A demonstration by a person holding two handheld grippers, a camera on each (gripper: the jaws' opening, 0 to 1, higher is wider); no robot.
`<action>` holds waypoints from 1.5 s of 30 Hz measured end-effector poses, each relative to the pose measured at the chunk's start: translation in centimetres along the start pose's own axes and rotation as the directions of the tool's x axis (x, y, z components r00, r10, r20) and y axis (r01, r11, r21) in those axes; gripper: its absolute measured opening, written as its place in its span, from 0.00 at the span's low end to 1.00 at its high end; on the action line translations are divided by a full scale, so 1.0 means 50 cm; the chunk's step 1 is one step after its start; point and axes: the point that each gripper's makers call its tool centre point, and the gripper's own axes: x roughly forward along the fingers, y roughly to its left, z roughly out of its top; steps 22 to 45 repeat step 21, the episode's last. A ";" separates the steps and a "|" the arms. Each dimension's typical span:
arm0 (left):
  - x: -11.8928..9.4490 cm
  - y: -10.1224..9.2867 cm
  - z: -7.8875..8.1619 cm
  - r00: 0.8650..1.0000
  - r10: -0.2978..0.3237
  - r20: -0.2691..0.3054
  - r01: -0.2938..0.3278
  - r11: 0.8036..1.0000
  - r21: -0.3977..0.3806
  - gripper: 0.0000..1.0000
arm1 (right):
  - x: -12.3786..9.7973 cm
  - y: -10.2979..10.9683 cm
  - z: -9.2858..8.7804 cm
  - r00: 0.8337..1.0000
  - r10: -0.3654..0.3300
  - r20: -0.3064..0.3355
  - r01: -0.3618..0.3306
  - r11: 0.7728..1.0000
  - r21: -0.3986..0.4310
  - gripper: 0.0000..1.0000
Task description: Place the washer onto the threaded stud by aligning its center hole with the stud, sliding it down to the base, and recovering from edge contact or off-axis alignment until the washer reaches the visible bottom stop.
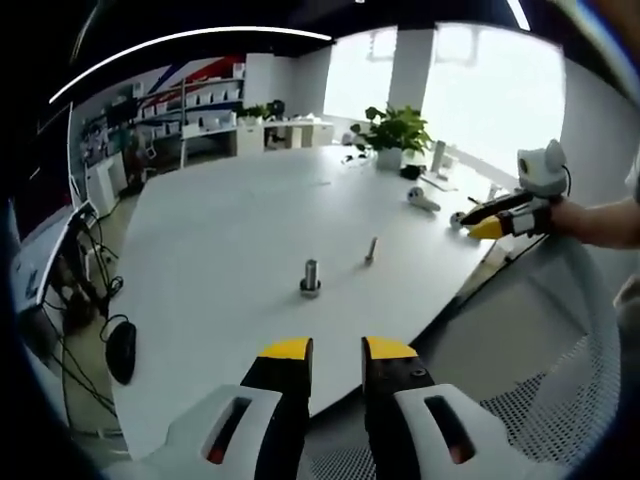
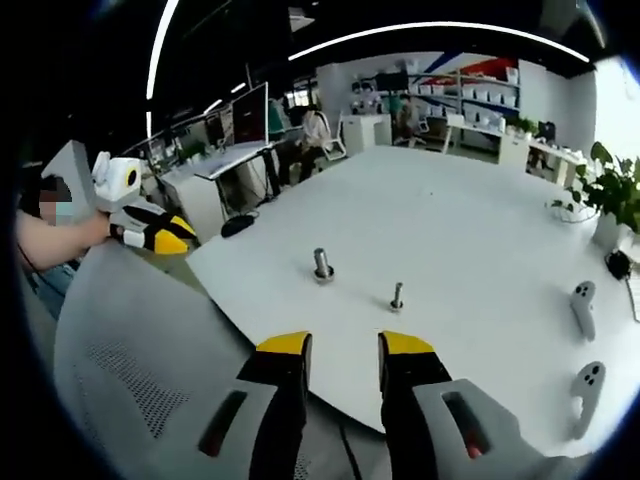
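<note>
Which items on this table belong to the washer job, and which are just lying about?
Job:
stud on base
smaller stud

Lying about:
potted plant
two controllers
computer mouse

No washer can be made out.

A large white table [image 1: 230,230] stands in an open office with white shelving [image 1: 200,105] along the far wall, bright windows [image 1: 490,90] (washed out by daylight), curved ceiling light strips [image 2: 440,32], and a potted plant [image 1: 393,132].
</note>
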 end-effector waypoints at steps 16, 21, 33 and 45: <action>0.010 -0.002 -0.025 0.997 -0.013 -0.070 0.012 1.000 -0.014 0.16 | 0.003 0.000 -0.005 1.000 -0.006 -0.005 0.006 1.000 -0.003 0.31; 0.006 0.003 -0.023 0.998 -0.003 -0.061 0.002 1.000 -0.015 0.16 | 0.004 0.001 -0.002 1.000 -0.008 0.000 0.008 1.000 -0.005 0.31; 0.006 0.003 -0.023 0.998 -0.003 -0.061 0.002 1.000 -0.015 0.16 | 0.004 0.001 -0.002 1.000 -0.008 0.000 0.008 1.000 -0.005 0.31; 0.006 0.003 -0.023 0.998 -0.003 -0.061 0.002 1.000 -0.015 0.16 | 0.004 0.001 -0.002 1.000 -0.008 0.000 0.008 1.000 -0.005 0.31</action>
